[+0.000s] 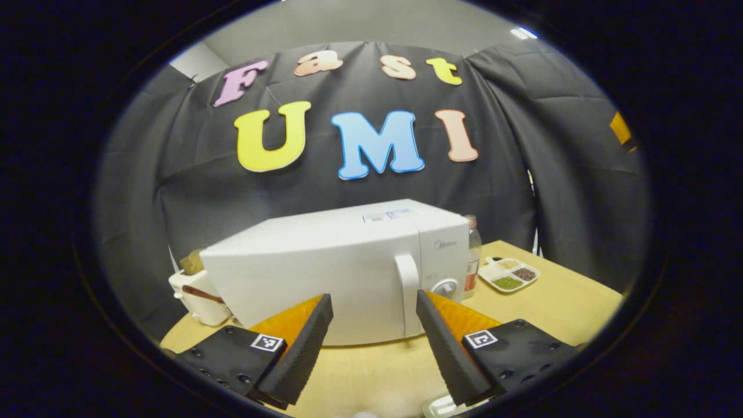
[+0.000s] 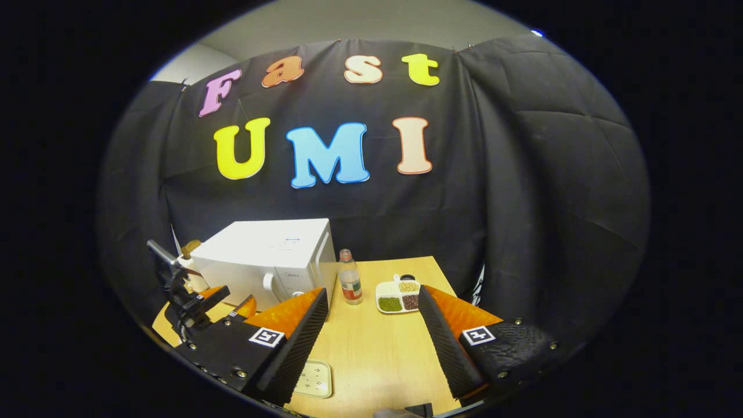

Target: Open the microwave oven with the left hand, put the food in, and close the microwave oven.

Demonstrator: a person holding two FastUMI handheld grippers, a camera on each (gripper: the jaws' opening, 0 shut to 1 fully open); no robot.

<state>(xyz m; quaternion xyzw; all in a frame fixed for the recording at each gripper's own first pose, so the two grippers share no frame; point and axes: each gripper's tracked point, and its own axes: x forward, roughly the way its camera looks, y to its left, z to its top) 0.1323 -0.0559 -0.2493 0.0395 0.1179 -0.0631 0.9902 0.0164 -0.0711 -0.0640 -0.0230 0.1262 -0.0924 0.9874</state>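
The white microwave (image 1: 325, 261) stands on the wooden table with its door shut, its upright handle (image 1: 407, 284) near the right side of the front. My left gripper (image 1: 374, 296) is open a short way in front of the door, the handle just inside its right finger. The food is a divided white plate (image 2: 397, 296) holding green, brown and yellow grains, right of the microwave (image 2: 267, 255). My right gripper (image 2: 371, 293) hangs open and empty above the table, well short of the plate. The left gripper (image 2: 229, 297) also appears at the microwave's front.
A small clear bottle (image 2: 350, 284) with a red label stands between the microwave and the plate. A white power strip (image 2: 313, 377) lies on the table (image 2: 377, 348) near my right gripper. A white appliance (image 1: 194, 293) sits left of the microwave. Black cloth walls close in behind.
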